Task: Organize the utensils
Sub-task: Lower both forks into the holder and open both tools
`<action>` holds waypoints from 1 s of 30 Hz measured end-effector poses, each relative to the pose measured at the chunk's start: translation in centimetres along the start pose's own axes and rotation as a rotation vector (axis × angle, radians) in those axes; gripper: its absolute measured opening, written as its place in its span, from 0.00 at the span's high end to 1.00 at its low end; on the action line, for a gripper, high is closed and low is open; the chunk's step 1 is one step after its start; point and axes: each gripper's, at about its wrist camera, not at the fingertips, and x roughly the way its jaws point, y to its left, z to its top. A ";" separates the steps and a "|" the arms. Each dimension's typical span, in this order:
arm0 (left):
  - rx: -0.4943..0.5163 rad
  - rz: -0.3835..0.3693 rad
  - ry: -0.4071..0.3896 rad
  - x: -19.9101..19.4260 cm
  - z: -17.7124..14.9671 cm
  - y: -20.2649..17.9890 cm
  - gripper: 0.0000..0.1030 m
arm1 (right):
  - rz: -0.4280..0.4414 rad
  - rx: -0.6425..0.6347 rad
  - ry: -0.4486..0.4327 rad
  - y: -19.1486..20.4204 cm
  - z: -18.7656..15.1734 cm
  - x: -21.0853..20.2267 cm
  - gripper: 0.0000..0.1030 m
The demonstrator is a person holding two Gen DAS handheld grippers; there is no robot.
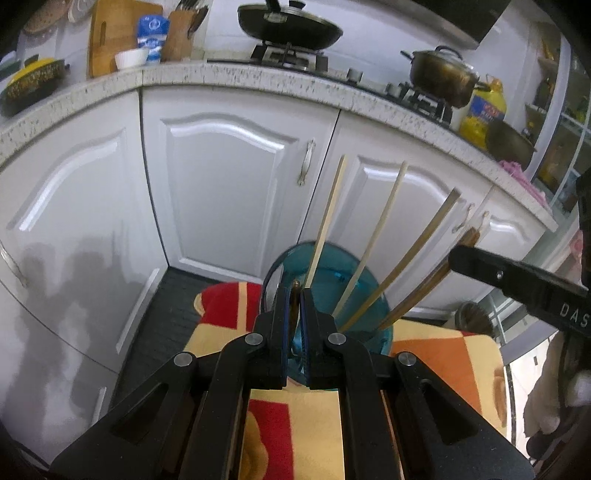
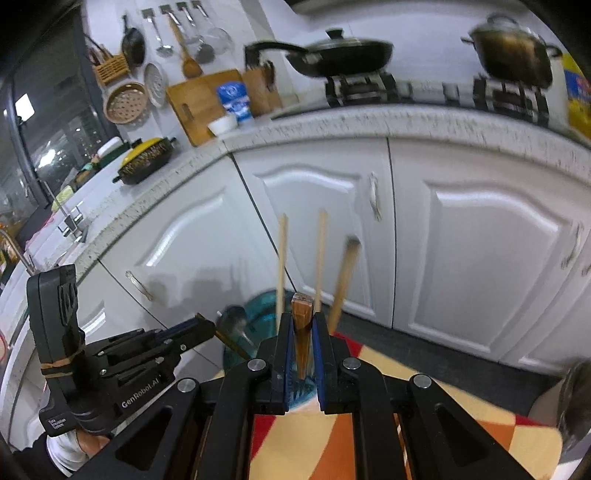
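Two grippers: left gripper (image 1: 295,295), right gripper (image 2: 303,317), each clamped on one dark wooden utensil handle. One teal container (image 1: 332,273). Three pale chopsticks (image 1: 373,243) standing in it, plus one darker brown stick (image 1: 424,288) at the right. Two gas burners: one black wok (image 1: 288,26) with lid, one steel pot (image 1: 441,75) with lid. One yellow oil bottle (image 1: 482,110). One cutting board (image 1: 110,37), one knife block (image 1: 181,35), one white bowl (image 1: 131,58), one yellow-lidded casserole (image 1: 31,83). One patterned tabletop (image 1: 314,424). Five white cabinet doors (image 1: 229,184) in the left view, exact total hard to tell.
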 end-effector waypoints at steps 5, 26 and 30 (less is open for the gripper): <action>-0.014 0.000 0.025 1.1 -0.7 -0.1 0.96 | 0.002 0.071 0.018 -1.9 -0.7 0.4 0.91; 0.014 -0.024 -0.014 -4.0 -4.0 -2.7 0.57 | -0.034 0.098 0.061 -3.1 -6.6 -2.8 0.73; 0.029 -0.020 -0.020 -4.5 -5.3 -3.6 0.50 | -0.054 0.096 0.058 -3.0 -7.8 -3.6 0.71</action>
